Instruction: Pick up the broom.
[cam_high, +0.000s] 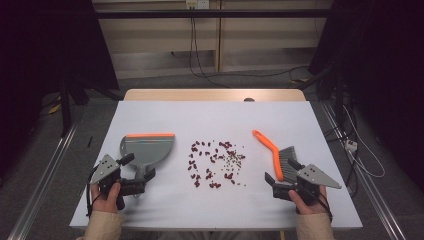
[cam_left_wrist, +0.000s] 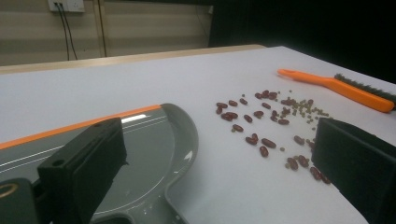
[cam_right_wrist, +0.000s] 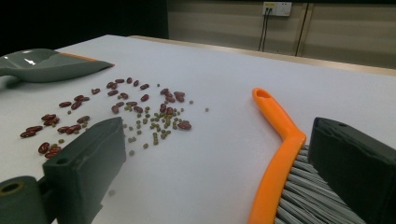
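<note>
One dustpan (cam_high: 148, 149), one brush (cam_high: 278, 156) and one loose scatter of beans (cam_high: 216, 163) are lying on the surface (cam_high: 215, 117), along with two grippers. The beans are of two kinds, larger dark red ones and small greenish ones (too many and too small to count), and they are sitting in the middle of the surface, between the dustpan and the brush.

The grey dustpan with its orange lip is lying toward the left edge, its lip pointing to the far edge, and nothing is lying in it. The brush, with an orange handle and grey bristles, is resting toward the right edge, its handle tip pointing to the far side.

The left gripper (cam_high: 139, 174) is hovering at the near left corner with its jaws spread on either side of the dustpan's handle, not pinching it. The right gripper (cam_high: 282, 170) is sitting at the near right corner with its jaws spread, the brush head lying between them, unpinched.

The surface is pale and matte with a wooden far edge. Beyond it, cables are trailing over a grey floor below a wall socket (cam_high: 196, 4).
</note>
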